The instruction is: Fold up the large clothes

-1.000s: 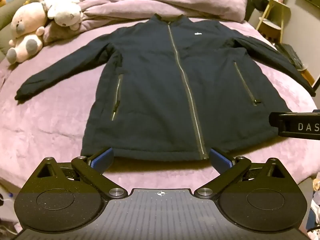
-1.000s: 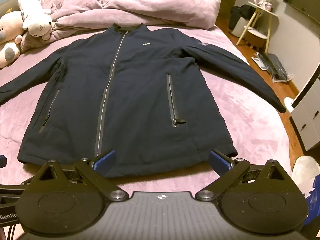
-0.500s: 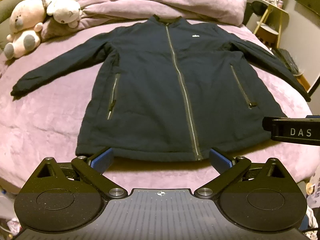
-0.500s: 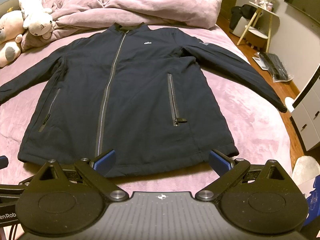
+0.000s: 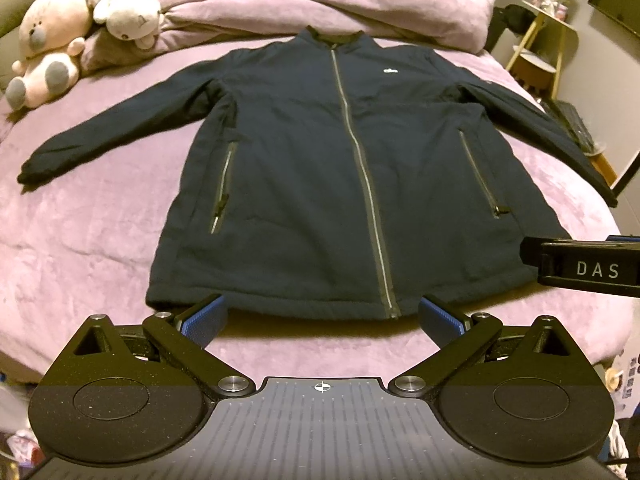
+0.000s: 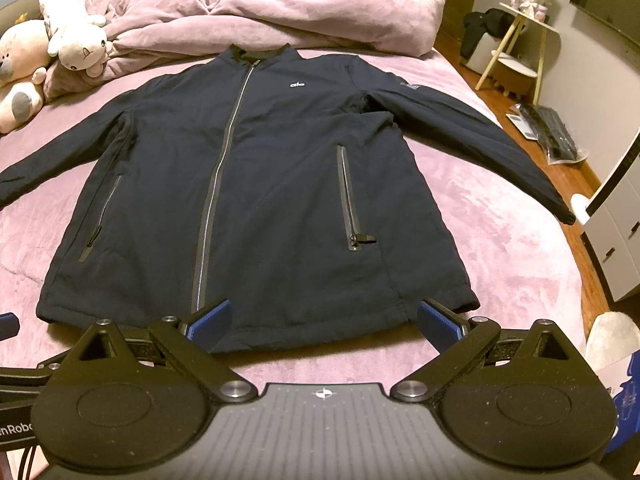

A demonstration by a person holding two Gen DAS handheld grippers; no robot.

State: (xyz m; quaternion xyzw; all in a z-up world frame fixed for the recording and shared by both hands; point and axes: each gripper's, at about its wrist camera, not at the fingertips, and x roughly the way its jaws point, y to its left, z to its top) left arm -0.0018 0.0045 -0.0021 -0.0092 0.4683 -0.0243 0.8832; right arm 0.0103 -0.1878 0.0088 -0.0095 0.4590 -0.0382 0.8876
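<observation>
the jacket (image 5: 304, 184) lies flat and zipped on the bed (image 5: 80, 240), collar away from me, hem nearest. its hem runs just ahead of my fingertips in both views, with a strip of bare cover between the hem and the bed's near edge. there is wide bare cover to the left of the body, under the left sleeve (image 5: 120, 120), and a narrower bare patch on the right, where the right sleeve (image 6: 472, 136) runs out to the bed's edge, its cuff at the drop to the floor.

my left gripper (image 5: 322, 318) is spread wide, holding nothing, centred near the hem by the zip's foot. my right gripper (image 6: 322, 320) is spread wide too, empty, over the hem's right half. part of my right tool shows at the right rim of the left view.

beyond the collar a bunched duvet (image 6: 280, 12) fills the head of the bed. two plush toys (image 5: 80, 28) sit at the far left corner, apart from the left sleeve. off the right side stand a small table (image 6: 524, 48) and a white cabinet (image 6: 624, 240).

counted: one jacket, two sleeves, two side pockets, two toys.
</observation>
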